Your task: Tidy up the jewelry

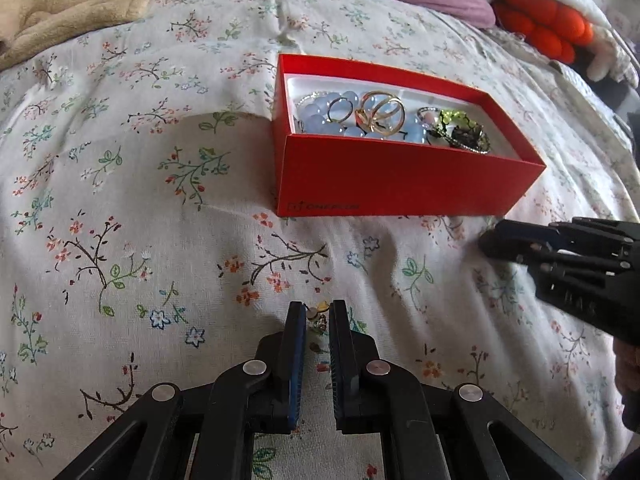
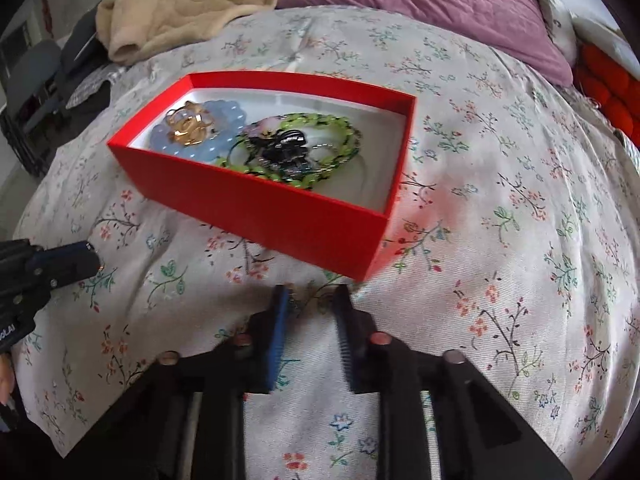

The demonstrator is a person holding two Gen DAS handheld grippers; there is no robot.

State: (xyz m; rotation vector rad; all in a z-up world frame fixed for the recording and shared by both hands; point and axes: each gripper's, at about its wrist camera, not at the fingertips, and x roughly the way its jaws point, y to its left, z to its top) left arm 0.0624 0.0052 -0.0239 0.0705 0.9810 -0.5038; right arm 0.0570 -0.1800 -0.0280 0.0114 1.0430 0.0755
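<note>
A red box [image 1: 400,176] lies on the floral bedspread and holds a pale blue bead bracelet [image 1: 320,114], gold rings [image 1: 380,114] and a green and black tangle of jewelry [image 1: 464,130]. The box also shows in the right wrist view [image 2: 280,208]. My left gripper [image 1: 318,314] is nearly shut around a small gold earring [image 1: 318,316] between its tips, low over the bedspread in front of the box. My right gripper [image 2: 312,296] is open and empty, just before the box's near corner. It shows at the right edge of the left wrist view [image 1: 496,240].
A beige blanket [image 2: 180,4] and a purple pillow [image 2: 420,4] lie at the head of the bed. An orange knobbly cushion [image 1: 548,24] sits at the far right. Dark furniture stands beyond the bed's left edge [image 2: 36,92].
</note>
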